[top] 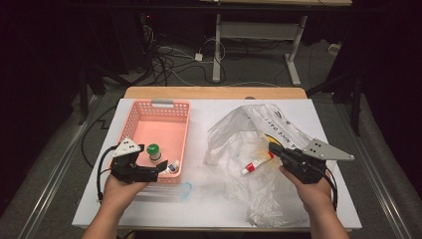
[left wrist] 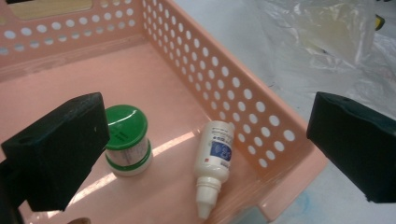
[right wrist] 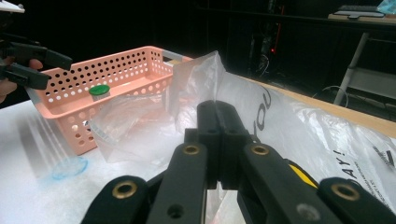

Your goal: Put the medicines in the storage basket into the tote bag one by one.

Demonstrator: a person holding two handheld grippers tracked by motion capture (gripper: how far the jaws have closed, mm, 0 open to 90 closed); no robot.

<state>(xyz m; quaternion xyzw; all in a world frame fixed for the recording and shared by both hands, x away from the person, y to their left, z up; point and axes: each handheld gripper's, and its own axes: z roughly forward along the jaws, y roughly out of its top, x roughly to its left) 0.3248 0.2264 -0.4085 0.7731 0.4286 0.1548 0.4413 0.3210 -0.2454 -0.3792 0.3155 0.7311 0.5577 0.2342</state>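
Observation:
A pink perforated basket stands at the left of the white table. Inside it sit a green-capped jar and a small white dropper bottle. My left gripper hangs open over the basket's near right corner. In the left gripper view the jar is by the left jaw of that gripper, and the bottle lies between the jaws. My right gripper is shut on a crumpled clear plastic bag. In the right gripper view the film rises from the shut jaws' tip. A red-capped white tube lies inside the bag.
A small clear blue lid lies on the table in front of the basket, and is also in the right gripper view. Something yellow shows through the bag. Beyond the table's wooden far edge are cables and desk legs.

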